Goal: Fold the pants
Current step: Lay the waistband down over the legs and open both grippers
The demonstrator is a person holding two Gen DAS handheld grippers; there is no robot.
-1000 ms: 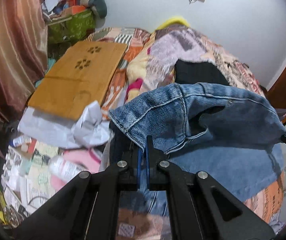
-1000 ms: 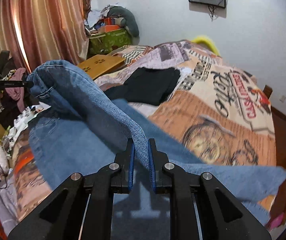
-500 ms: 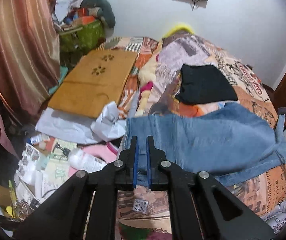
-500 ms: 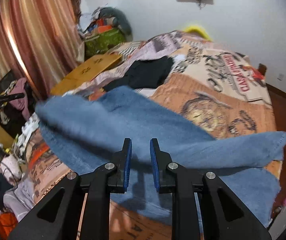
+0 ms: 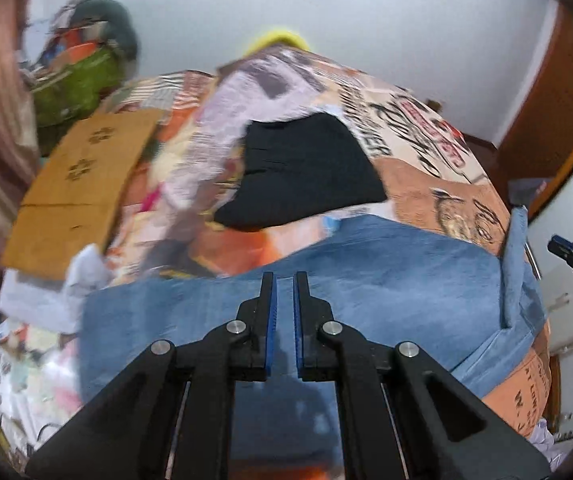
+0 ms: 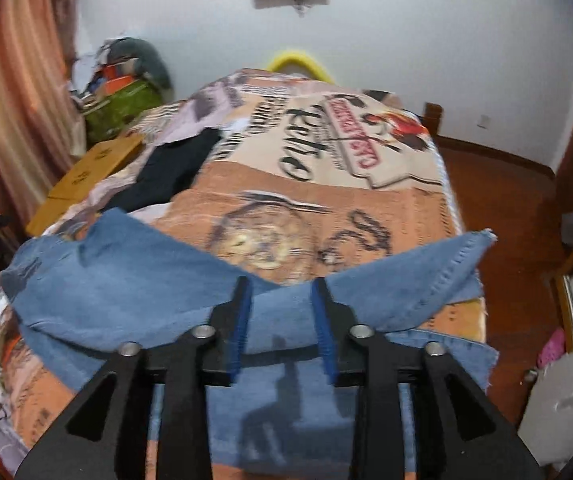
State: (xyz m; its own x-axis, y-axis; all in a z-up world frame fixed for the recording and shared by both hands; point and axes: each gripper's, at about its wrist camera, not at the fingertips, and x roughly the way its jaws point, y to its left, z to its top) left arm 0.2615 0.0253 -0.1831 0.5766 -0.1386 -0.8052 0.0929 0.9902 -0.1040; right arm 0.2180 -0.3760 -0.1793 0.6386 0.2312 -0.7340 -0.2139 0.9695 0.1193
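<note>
The right tool (image 6: 280, 284) hangs with its fingers spread wide and nothing between them, above the blue denim pants (image 6: 134, 292) lying folded across the printed bedspread (image 6: 370, 208). A black garment (image 6: 166, 172) lies farther up the bed.

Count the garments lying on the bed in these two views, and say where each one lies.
2. The blue jeans lie folded across the bed's near end; a black garment lies farther back, toward the left. Others may be hidden among the printed bedcover.
</note>
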